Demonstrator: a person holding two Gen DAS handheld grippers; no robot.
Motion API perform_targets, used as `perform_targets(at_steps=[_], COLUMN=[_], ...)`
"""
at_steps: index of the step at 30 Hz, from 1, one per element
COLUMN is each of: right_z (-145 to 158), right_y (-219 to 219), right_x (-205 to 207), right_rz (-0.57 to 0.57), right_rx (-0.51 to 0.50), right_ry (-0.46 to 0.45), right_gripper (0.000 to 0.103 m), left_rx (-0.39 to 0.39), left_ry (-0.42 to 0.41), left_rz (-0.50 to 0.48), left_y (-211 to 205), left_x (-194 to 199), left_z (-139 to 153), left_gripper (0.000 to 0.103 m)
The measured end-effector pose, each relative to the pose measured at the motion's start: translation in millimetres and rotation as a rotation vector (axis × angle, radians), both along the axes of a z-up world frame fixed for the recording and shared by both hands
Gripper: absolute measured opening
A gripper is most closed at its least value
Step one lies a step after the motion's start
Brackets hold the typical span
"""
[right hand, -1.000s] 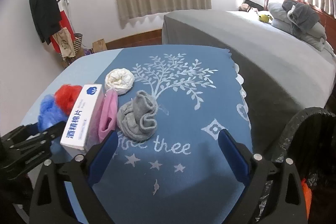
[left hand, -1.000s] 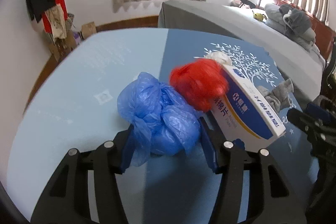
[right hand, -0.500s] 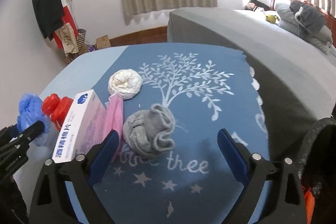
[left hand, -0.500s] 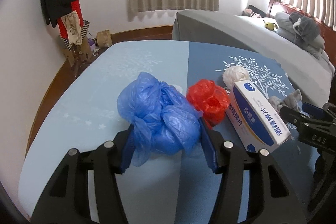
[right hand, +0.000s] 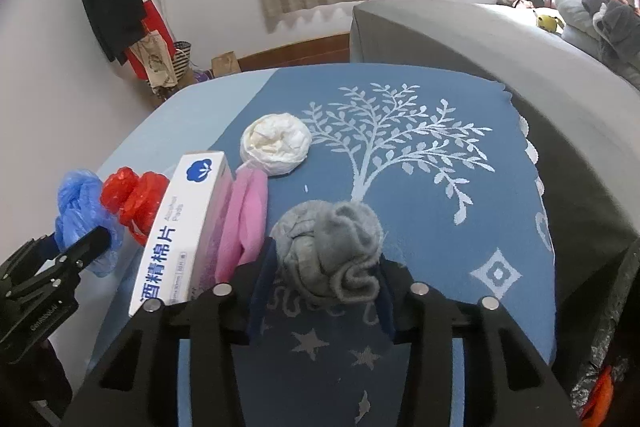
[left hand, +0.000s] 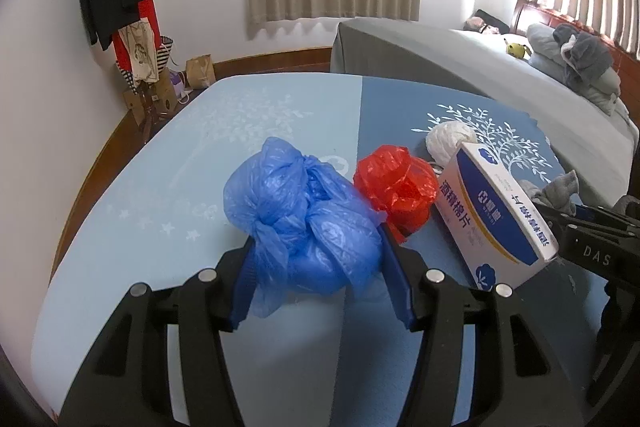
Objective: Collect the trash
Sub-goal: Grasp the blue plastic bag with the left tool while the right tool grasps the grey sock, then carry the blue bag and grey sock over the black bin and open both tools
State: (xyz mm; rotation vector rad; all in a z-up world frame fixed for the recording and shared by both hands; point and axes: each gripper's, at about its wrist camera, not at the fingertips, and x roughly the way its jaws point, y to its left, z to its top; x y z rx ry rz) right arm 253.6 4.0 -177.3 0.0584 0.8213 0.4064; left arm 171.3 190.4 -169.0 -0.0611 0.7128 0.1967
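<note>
While the left gripper [left hand: 316, 283] was clenched on the blue plastic bag [left hand: 304, 223], its two blue fingers [left hand: 394, 287] pressed the bag from both sides above the light blue part of the table cover [left hand: 168, 211]. Just right of this bag lay a red plastic bag [left hand: 396, 187], and it touched a white and blue box [left hand: 496, 211] that stood tilted on its right. Behind the box was a white crumpled ball [right hand: 276, 143], far from the camera.

On the dark blue part of the cover with the white tree pattern [right hand: 392, 131], the right gripper [right hand: 324, 291] was closed around a grey rolled sock [right hand: 332, 251], one finger on each side of it. A pink cloth [right hand: 246, 219] lay between the sock and the box, touching the box. At the near right edge, a black bin bag [right hand: 616, 327] was partly visible.
</note>
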Motion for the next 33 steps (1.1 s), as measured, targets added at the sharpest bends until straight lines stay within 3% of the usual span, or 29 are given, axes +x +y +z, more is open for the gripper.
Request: perform_targets(at_steps=[25, 33], right_z=[32, 56], right_y=[-34, -56], right_x=[-33, -54], right_rz=[-0.042, -0.072], right_rx=[0.036, 0.078], right_ry=[-0.052, -0.099], right_gripper=[0.042, 0.042], left_rx=[0.012, 0.019], left_ry=[-0.079, -0.12], left_rz=[-0.079, -0.125], left_y=[-44, -68], left_x=[-15, -32], left_z=[39, 57], left_gripper=[0.054, 0.054])
